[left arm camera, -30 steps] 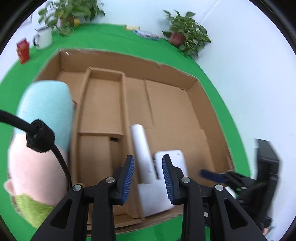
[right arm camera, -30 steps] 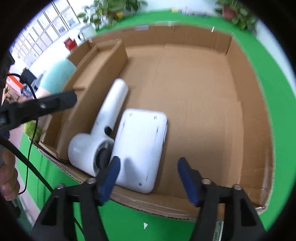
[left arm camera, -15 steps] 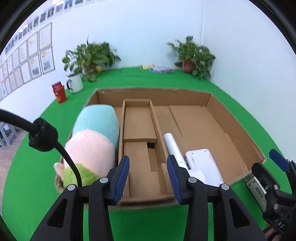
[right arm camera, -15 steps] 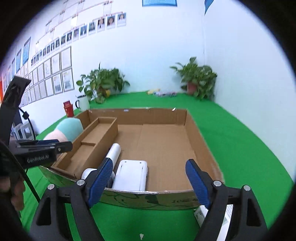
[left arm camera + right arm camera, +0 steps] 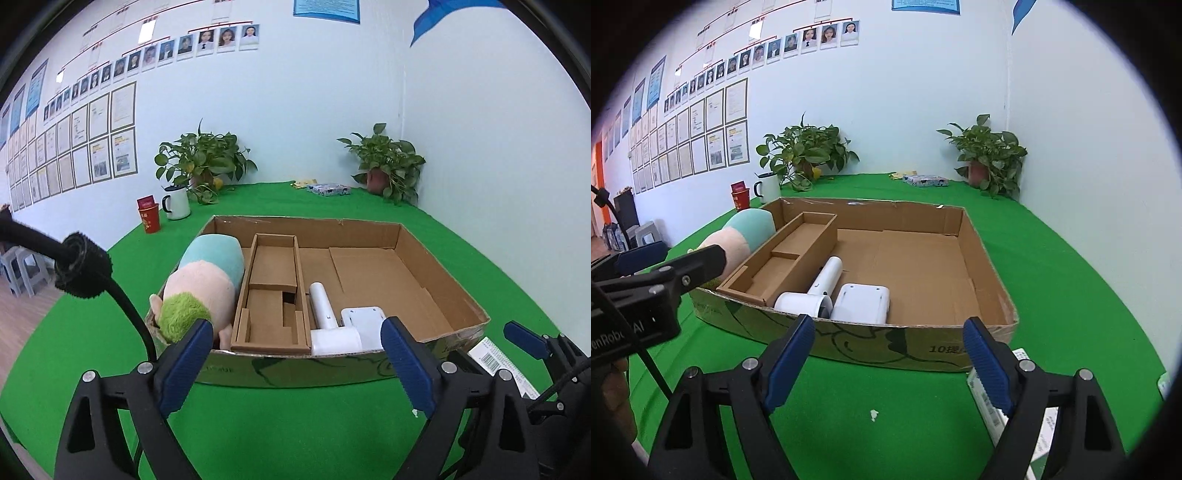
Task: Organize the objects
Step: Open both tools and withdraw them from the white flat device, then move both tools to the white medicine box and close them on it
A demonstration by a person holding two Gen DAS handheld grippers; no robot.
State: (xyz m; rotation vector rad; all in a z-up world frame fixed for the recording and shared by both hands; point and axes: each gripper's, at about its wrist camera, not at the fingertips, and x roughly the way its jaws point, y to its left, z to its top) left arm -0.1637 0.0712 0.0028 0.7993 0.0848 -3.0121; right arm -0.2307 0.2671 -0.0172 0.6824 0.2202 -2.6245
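Green felt covers your counter (image 5: 332, 424) under pale walls. Your cardboard tray (image 5: 443, 295) sits mid-frame, shallow, with creased flaps. At its lower edge lie a smooth white hair dryer (image 5: 325, 314) and, touching it on the right, a white rounded-corner device (image 5: 364, 319). Left of them stands a narrow cardboard insert (image 5: 273, 273), then a fuzzy pastel plush (image 5: 207, 280) at the tray's left edge. Your left tool (image 5: 295, 369) has just been opening; it gapes wide, nothing between. Your right tool (image 5: 890, 365) is spread wide too, empty.
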